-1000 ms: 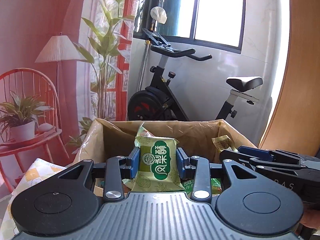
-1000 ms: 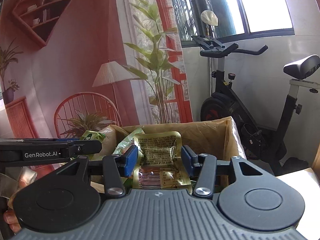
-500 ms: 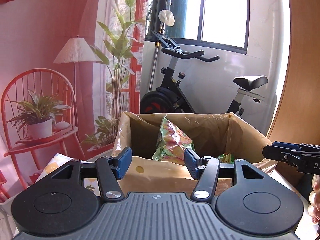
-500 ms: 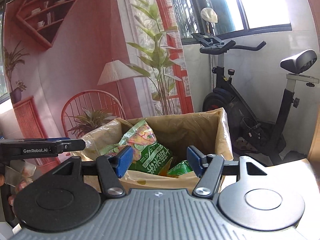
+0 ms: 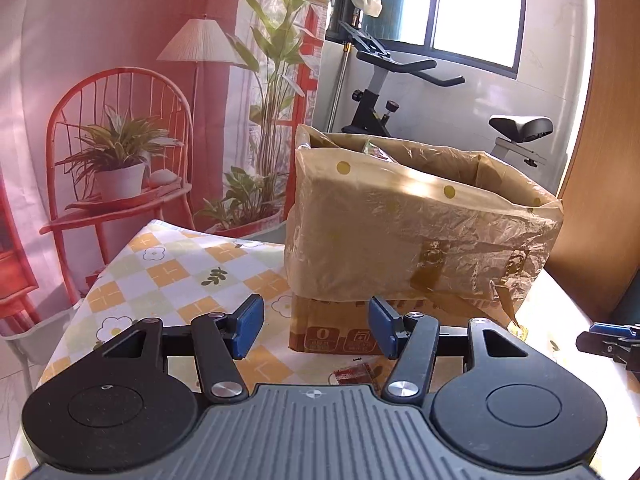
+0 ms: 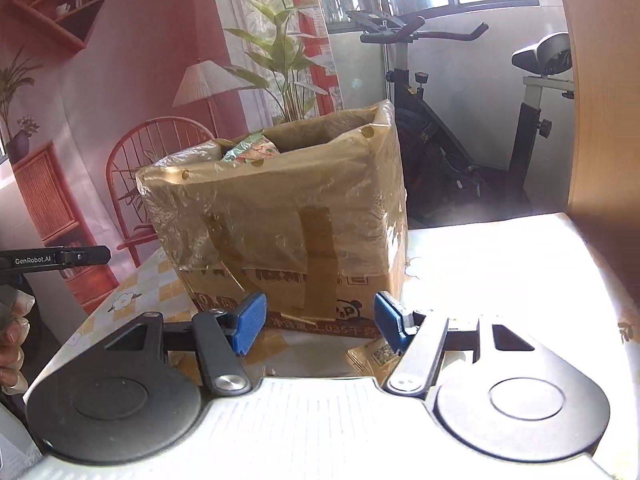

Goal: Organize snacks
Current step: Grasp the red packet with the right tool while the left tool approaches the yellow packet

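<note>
1 cardboard box (image 5: pixel 336 332), lined with a crinkled plastic bag (image 5: pixel 400 232) folded over its rim, standing on the checked floral tablecloth (image 5: pixel 168 272); brown tape strips run down its front. Contents: green and pink snack packets (image 6: pixel 250 150) showing just above the rim on the box's left side in the right wrist view; the rest of the interior is hidden by the wall. 2 loose items on the cloth just in front of the box: 1 small dark red packet (image 5: pixel 354 372) below the left gripper (image 5: pixel 316 326), and 1 yellowish packet (image 6: pixel 376 354) partly hidden behind the right gripper (image 6: pixel 318 326). Against 1 second ago, when each gripper clamped a packet over the open box, both sets of fingers now hold nothing and stand spread wide, and both tools have pulled back and dropped, so the box front fills the views instead of its inside. Left gripper level, aimed at the box's lower front; right gripper likewise, blue pads (image 6: pixel 250 322) apart, near the box's base. 1 hand (image 6: pixel 12 344) visible at the left edge, gripping the other tool.
</note>
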The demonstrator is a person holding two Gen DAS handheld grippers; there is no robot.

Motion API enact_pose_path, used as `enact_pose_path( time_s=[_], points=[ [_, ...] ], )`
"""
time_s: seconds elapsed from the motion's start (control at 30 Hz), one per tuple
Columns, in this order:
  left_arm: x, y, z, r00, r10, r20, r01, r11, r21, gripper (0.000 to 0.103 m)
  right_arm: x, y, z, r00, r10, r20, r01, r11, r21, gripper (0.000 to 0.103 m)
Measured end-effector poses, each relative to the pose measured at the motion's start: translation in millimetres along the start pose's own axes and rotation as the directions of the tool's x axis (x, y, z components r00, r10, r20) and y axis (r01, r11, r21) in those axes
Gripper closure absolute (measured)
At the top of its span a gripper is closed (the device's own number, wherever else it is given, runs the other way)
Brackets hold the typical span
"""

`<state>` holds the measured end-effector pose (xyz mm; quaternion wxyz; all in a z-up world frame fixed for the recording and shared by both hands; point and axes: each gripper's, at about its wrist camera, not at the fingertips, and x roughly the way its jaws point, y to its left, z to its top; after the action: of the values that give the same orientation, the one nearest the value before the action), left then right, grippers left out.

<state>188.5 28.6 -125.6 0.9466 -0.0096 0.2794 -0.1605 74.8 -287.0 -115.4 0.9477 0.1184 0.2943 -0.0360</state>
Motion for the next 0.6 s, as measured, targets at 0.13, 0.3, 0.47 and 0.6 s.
enact_pose_path(
  time_s=[0.13,0.3,0.47,0.6],
  points=[
    [4.0,6.6,-12.7,0.999,-0.006,-0.036,0.004,0.999,-0.036,0.043,4.7,-12.9,-39.2,0.990,-0.067,-0.124,0.075,0.995,0.059,0.039],
    [4.1,10.8,-30.8,0.998,-0.012,-0.062,0.009,0.999,-0.054,0.043,12.2,-22.7,-73.4,0.954,-0.163,-0.250,0.181,0.982,0.051,0.039],
    [7.7,16.2,-42.8,0.995,-0.021,-0.095,0.014,0.997,-0.080,0.043,23.2,-25.9,-92.8,0.923,-0.235,-0.305,0.253,0.967,0.022,0.033],
    [8.0,18.8,-52.1,0.994,-0.018,-0.105,0.009,0.996,-0.084,0.043,33.6,-18.0,-98.3,0.914,-0.263,-0.309,0.266,0.963,-0.031,0.030]
  ],
)
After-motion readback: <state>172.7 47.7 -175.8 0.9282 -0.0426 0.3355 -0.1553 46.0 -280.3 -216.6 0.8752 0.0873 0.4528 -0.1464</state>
